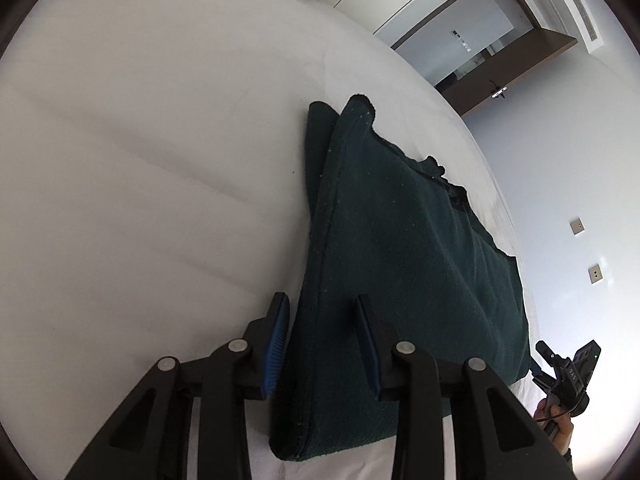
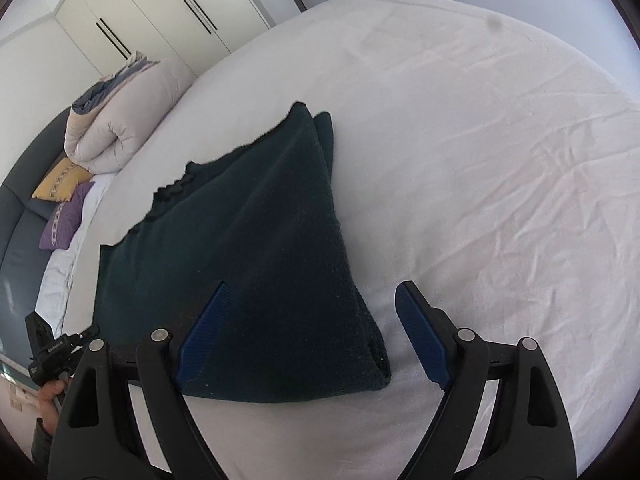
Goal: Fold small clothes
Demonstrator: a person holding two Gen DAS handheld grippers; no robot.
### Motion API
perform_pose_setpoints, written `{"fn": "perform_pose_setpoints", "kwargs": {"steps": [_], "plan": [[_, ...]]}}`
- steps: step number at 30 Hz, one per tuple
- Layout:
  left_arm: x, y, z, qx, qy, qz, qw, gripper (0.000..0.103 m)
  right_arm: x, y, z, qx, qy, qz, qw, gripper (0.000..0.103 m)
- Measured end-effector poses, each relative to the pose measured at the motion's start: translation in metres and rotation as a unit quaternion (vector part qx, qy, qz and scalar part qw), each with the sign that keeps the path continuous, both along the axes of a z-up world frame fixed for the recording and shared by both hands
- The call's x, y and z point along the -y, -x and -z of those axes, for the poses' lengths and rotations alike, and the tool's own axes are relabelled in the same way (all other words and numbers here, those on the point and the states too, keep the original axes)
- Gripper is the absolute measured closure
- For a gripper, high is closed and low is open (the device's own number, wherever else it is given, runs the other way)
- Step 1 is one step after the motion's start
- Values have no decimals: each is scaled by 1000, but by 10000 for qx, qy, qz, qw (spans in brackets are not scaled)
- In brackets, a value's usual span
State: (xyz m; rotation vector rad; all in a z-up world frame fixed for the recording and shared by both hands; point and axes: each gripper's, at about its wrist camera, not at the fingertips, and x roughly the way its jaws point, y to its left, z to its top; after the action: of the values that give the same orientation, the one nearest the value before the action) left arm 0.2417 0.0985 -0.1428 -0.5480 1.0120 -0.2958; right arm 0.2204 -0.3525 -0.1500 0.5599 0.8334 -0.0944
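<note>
The dark green garment [image 1: 400, 248] lies folded on the white sheet of the bed [image 1: 140, 160], and it serves as the landmark here. Its near edge is partly hidden in both views: in the left wrist view the black linkage covers the strip nearest the camera, and in the right wrist view one blue pad covers part of the near left edge. What kind of garment it is cannot be made out (only a ragged far edge and a doubled corner show). The left gripper [image 1: 322, 344] points down at the garment's near left corner, its jaws a moderate way apart, with the folded edge between them; whether the blue pads [image 1: 276, 344] actually press on the cloth I cannot tell, though gaps seem to show on both sides. The right gripper [image 2: 312, 336] points down at the garment's near right corner with its jaws wide apart; one pad lies over the cloth, the other stands clear of it above the bare sheet, so nothing is gripped. Beyond the garment's right edge, in the left wrist view, a hand [image 1: 558, 424] holding a black handle is cut off by the frame. Far beyond the garment, a rolled duvet [image 2: 120, 120] and two cushions sit by the headboard.
</note>
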Motion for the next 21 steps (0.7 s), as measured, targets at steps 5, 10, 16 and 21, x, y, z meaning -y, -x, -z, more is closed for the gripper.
{"fn": "perform_pose_setpoints", "kwargs": {"steps": [5, 10, 16, 21], "plan": [[8, 8, -5, 39, -374, 46, 9993, 70, -10, 0, 15, -578, 337, -243, 9975, 20], [19, 28, -44, 508, -1263, -297, 9902, 70, -8, 24, -13, -128, 283, 242, 9992, 20], [103, 33, -76, 1263, -1826, 633, 9730, 68, -53, 19, -34, 844, -1628, -666, 9808, 21], [148, 13, -24, 523, -2274, 968, 9676, 68, -113, -23, 24, 462, -3049, -1257, 9429, 32]]}}
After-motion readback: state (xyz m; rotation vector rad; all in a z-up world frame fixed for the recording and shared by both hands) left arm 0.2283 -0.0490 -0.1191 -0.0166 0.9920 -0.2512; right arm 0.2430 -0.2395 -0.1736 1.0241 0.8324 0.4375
